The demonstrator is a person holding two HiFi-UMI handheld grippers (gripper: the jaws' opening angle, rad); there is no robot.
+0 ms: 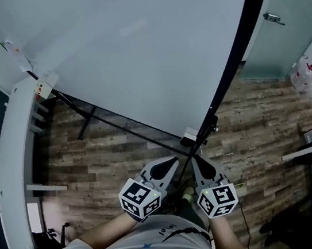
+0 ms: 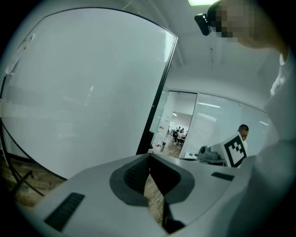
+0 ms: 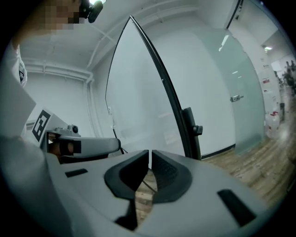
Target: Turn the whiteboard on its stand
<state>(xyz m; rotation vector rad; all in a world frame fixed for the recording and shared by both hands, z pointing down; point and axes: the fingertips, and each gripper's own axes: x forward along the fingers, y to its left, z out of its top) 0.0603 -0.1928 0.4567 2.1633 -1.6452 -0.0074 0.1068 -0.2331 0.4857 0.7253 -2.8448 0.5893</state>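
Whiteboard (image 1: 127, 47) mounted on black stand (image 1: 206, 128), just ahead of left gripper (image 1: 172, 160) and right gripper (image 1: 195, 159), both clenched empty, right perhaps not fully. Distant office (image 2: 178, 134) seen only in left gripper view; board's top cut off overhead.

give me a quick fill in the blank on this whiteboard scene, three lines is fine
1. The whiteboard has a frame that is ___ in colour.
2. The floor under the stand is laid with ___ planks.
3. The left gripper and the right gripper both have their jaws ___, with nothing between them.

Missing words: black; wooden; shut
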